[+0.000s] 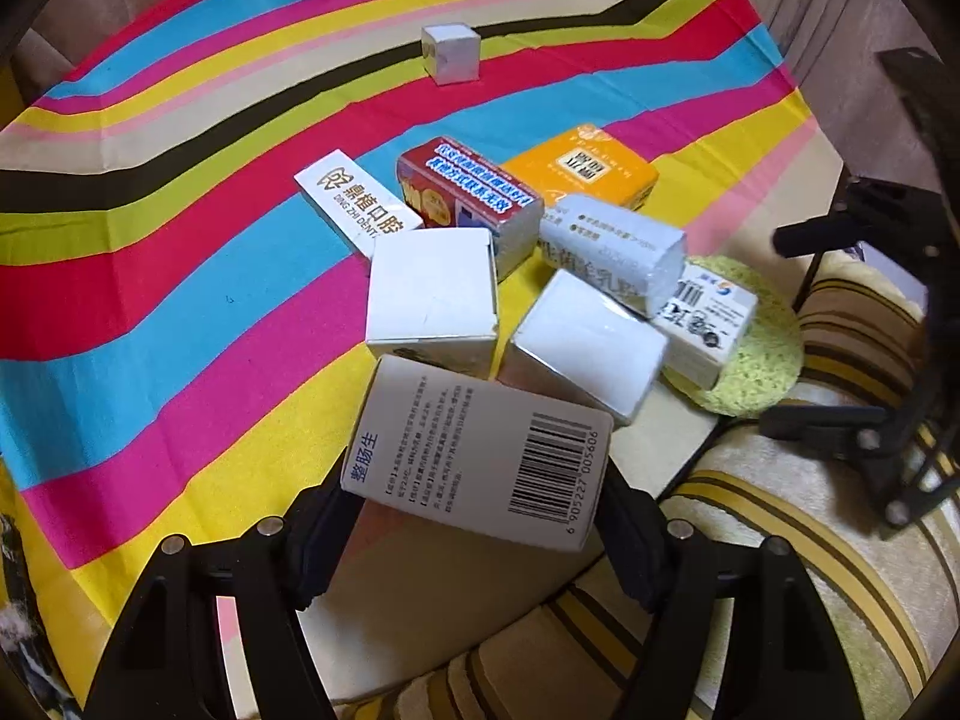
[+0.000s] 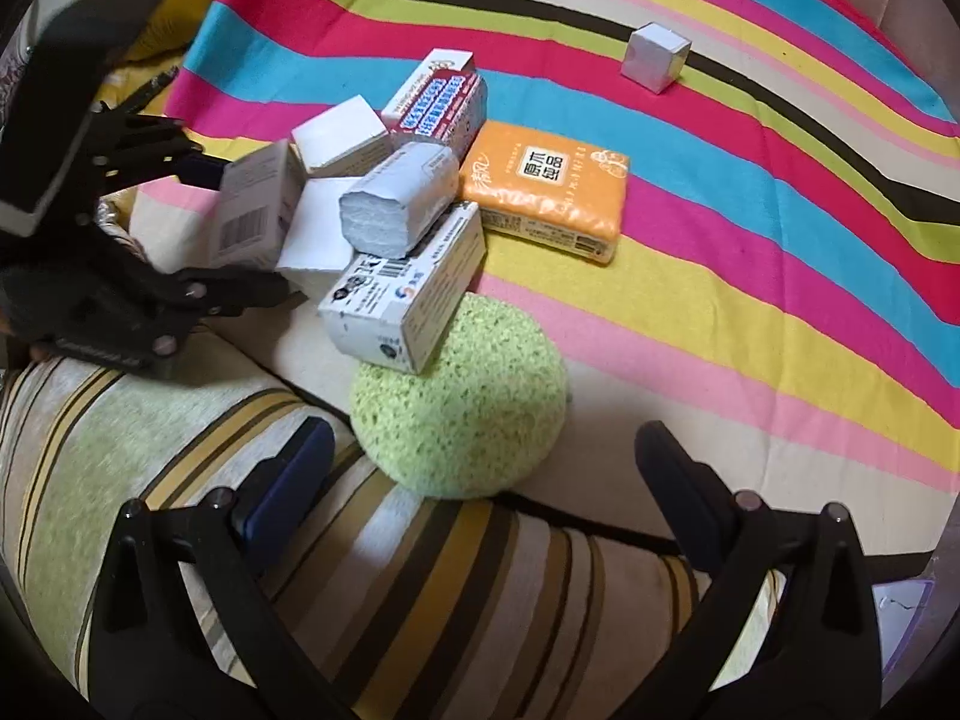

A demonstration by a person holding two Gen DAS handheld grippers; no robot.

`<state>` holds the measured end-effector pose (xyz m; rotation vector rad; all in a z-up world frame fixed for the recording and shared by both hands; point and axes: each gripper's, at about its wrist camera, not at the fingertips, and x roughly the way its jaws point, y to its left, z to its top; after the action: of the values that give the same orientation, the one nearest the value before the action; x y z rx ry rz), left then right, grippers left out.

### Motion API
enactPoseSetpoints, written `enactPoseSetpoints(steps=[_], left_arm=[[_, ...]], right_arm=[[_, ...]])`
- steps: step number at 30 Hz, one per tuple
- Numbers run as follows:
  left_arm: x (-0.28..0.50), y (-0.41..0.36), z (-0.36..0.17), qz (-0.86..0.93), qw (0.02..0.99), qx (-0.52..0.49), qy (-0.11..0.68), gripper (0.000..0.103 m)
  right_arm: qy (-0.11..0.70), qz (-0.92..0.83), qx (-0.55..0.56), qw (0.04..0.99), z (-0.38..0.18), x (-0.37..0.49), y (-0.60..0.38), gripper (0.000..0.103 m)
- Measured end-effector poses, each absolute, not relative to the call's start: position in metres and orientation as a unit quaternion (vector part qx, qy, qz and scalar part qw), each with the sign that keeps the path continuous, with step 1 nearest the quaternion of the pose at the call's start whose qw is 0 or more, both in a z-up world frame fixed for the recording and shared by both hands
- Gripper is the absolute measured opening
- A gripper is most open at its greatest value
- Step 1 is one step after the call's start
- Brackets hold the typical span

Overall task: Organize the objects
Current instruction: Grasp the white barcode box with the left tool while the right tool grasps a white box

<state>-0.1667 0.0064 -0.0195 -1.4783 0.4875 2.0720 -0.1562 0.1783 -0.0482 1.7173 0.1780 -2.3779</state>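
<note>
**Getting a square hold on the barcode box**

A striped cloth (image 1: 150, 312) covers the surface, boxes heaped near its near edge. The left gripper (image 1: 474, 516) clasps the barcode box (image 1: 480, 450) at the pile's near side. Keep it level and lift clear of neighbours. The right gripper (image 2: 486, 480) hangs open above the green sponge (image 2: 462, 402).

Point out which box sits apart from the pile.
The small white cube-shaped box alone on the far stripes of the striped cloth; every other box touches or leans on a neighbour in the pile.
</note>
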Motion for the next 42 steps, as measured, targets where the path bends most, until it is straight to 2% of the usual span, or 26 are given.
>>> enactPoseSetpoints(steps=[20, 27, 33, 39, 42], left_arm=[[-0.131, 0.001, -0.001, 0.8, 0.245, -0.536, 0.109, 0.073], [-0.132, -0.005, -0.004, 0.806, 0.236, -0.535, 0.092, 0.073], [-0.133, -0.006, -0.006, 0.812, 0.219, -0.534, 0.091, 0.073], [-0.133, -0.008, -0.008, 0.812, 0.216, -0.535, 0.083, 0.073], [-0.133, -0.008, -0.009, 0.812, 0.218, -0.535, 0.083, 0.073]], right_arm=[[0.071, -0.785, 0.608, 0.093, -0.07, -0.176, 0.172, 0.101], [0.035, -0.792, 0.597, 0.119, -0.04, -0.154, 0.191, 0.101], [0.005, -0.848, 0.52, 0.106, 0.0, -0.165, 0.187, 0.101], [0.032, -0.857, 0.505, 0.1, 0.002, -0.199, 0.15, 0.09], [0.042, -0.851, 0.514, 0.098, -0.006, -0.204, 0.143, 0.078]])
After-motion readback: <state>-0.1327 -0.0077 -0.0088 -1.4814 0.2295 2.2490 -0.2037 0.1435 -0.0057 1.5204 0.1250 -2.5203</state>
